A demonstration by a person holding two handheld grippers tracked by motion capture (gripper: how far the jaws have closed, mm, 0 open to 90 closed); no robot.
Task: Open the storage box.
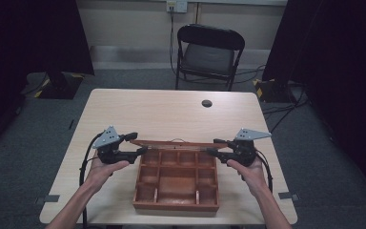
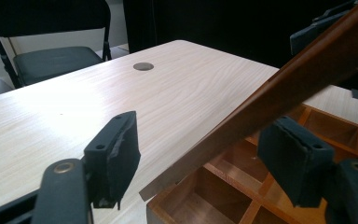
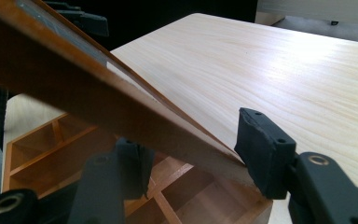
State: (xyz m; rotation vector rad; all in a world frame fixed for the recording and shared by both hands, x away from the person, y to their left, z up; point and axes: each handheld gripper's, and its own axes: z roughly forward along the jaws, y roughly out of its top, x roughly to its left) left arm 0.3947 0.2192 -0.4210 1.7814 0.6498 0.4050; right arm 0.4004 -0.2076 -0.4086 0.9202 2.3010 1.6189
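Both tongs are bracketing the raised lid (image 1: 171, 143) of the wooden box (image 1: 176, 181): left gripper (image 1: 140, 151) and right gripper (image 1: 210, 150) spread, neither visibly pinching. Box is sitting near the table (image 1: 162, 107) front edge; far half is lying free

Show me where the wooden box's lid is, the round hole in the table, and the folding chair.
lid (image 2: 279, 91), left gripper view, on its sloping brown edge.
round hole (image 1: 207, 103), high view, on its dark middle.
folding chair (image 1: 207, 58), high view, on the seat cushion.
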